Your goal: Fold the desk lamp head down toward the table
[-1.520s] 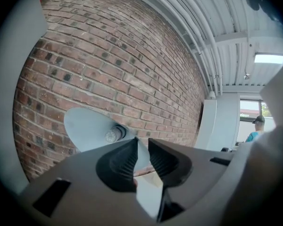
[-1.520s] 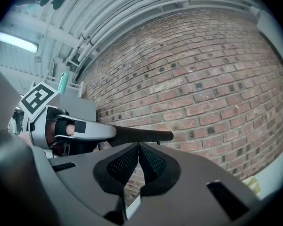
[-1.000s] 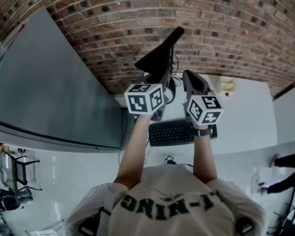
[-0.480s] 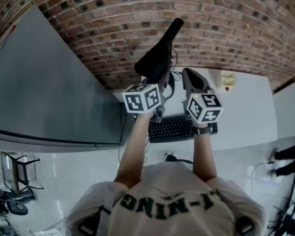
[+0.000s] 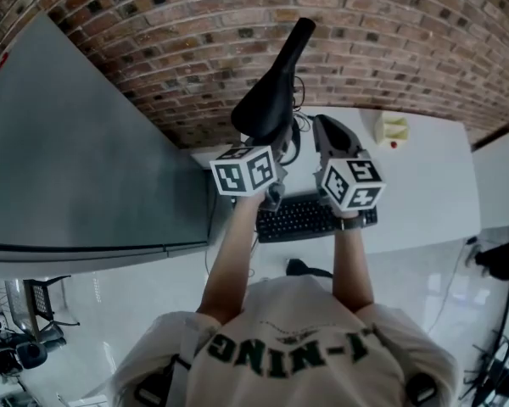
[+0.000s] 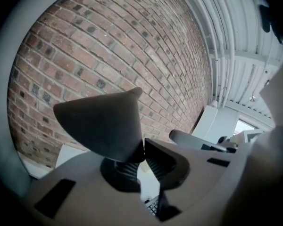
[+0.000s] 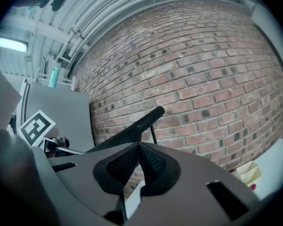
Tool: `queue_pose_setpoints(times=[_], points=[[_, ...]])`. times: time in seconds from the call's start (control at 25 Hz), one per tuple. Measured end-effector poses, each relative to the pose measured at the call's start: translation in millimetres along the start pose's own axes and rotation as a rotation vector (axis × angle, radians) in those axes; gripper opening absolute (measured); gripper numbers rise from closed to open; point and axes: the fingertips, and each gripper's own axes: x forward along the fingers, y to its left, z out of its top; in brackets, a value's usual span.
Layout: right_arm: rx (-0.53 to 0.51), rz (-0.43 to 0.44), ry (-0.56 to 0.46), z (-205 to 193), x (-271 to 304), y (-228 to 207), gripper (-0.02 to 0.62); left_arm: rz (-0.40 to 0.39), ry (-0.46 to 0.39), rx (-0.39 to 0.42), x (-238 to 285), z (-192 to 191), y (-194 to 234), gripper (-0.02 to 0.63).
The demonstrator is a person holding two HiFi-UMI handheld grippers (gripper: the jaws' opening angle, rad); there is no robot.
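Beyond the keyboard's (image 5: 310, 220) left end, the lamp head (image 5: 276, 87) stands raised over the desk (image 5: 424, 185). Its long axis runs up and away from the keyboard toward the brick wall (image 5: 365, 41), with the broad end low and the narrow rounded tip high. The left gripper (image 6: 142, 150), held above the keyboard's left end, is the nearer one. In its own view the jaws look clenched on the lower edge of that broad end, which fans out up and to the left from where they pinch. The right gripper (image 7: 139, 146) is held above the keyboard's right half with its jaws pressed together on nothing. From there the lamp head lies ahead and to its left, slanting across the bricks, near but apparently not touching. Judging from this, the fold depends on bringing the high tip down and forward toward the keyboard, pivoting about the low end the left gripper has hold of, and the right gripper is well placed to press on the upper part. Compared with a second ago little has changed. The whole scene sits a little higher in the head view, both grippers keep their places over the keyboard, and the lamp head is tilted no lower than before.
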Motion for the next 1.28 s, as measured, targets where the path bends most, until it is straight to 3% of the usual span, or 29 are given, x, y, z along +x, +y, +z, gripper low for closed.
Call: queue_pose_setpoints(times=[0.96, 1.28], points=[[0.045, -0.006, 0.051, -30, 20, -18, 0.003, -0.101, 0.01, -0.132, 32, -33, 22, 0.015], [0.05, -0.003, 0.07, -36, 23, -21, 0.003, -0.144, 0.008, -0.215, 46, -42, 27, 0.015]])
